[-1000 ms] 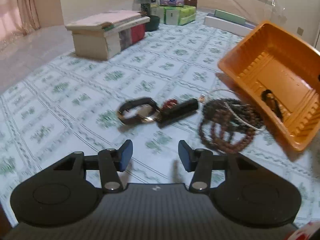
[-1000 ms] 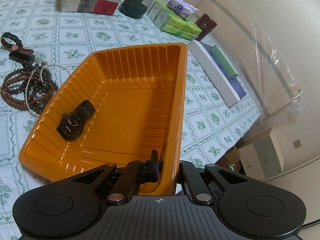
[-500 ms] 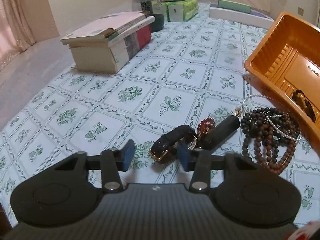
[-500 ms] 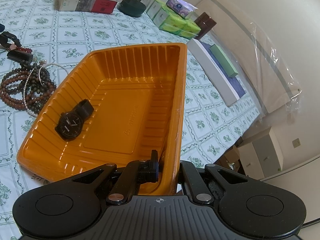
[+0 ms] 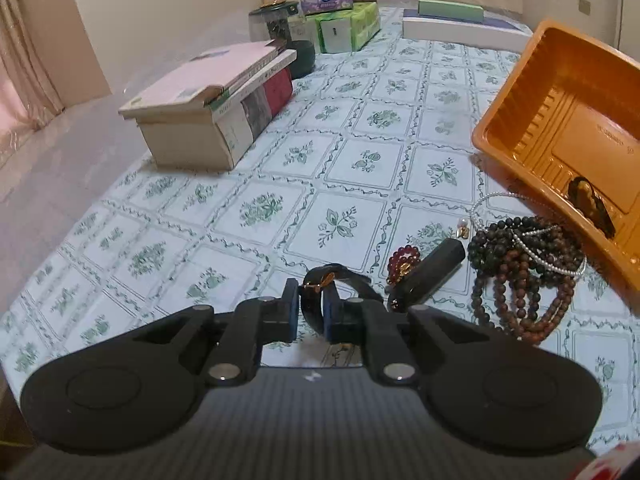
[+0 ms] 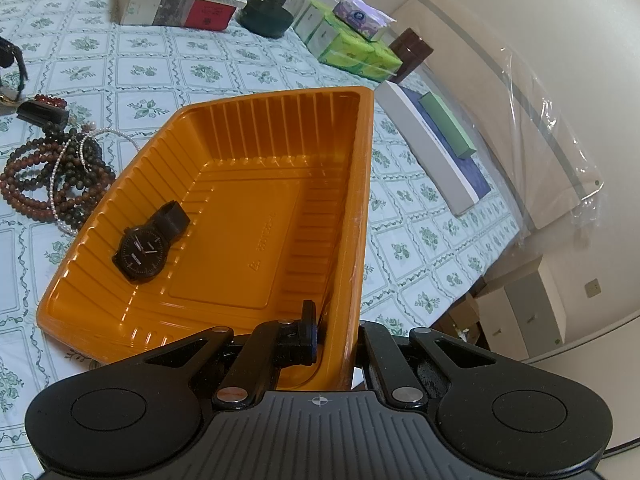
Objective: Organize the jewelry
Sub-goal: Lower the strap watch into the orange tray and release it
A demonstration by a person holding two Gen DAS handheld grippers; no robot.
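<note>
My left gripper (image 5: 311, 312) is shut on the strap of a black watch with a gold buckle (image 5: 336, 280) on the tablecloth. Beside it lie a red bead bracelet (image 5: 402, 260), a black bar-shaped case (image 5: 430, 272) and a heap of brown and dark bead necklaces with a pearl strand (image 5: 528, 272). My right gripper (image 6: 332, 340) is shut on the near wall of the orange tray (image 6: 352, 208), holding it tilted. A black watch (image 6: 146, 246) lies inside the tray, also in the left wrist view (image 5: 590, 206).
A stack of books (image 5: 216, 108) stands at the back left. A dark jar (image 6: 276, 4), green tissue packs (image 6: 352, 48) and a flat white box (image 6: 436, 148) stand at the far end. The table edge runs along the left.
My left gripper moved forward onto the gold-buckled watch and closed on its strap. The right gripper kept hold of the tray, which barely moved.
</note>
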